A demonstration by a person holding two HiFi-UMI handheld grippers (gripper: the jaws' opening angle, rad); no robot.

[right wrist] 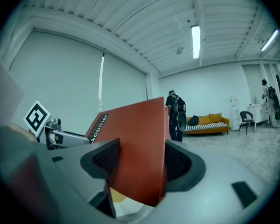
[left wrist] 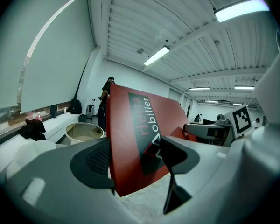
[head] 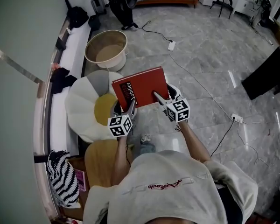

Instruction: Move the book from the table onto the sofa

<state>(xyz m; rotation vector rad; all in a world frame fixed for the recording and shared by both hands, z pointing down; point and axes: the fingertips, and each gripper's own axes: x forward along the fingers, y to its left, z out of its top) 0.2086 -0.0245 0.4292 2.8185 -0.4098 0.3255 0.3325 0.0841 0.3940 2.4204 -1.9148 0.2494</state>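
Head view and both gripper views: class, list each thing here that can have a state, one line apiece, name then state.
red book, closed, held up off the floor, clamped at its near edge by both claws.
left claw, shut on the red book.
right claw, shut on the red book.
round tub, upright on the floor, open-topped.
power strip, lying on the floor, cable attached.

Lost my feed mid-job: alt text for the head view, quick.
A red book is held in the air, clamped along its near edge by the left gripper and the right gripper. Below it lies a white flower-shaped cushion with a yellow centre.
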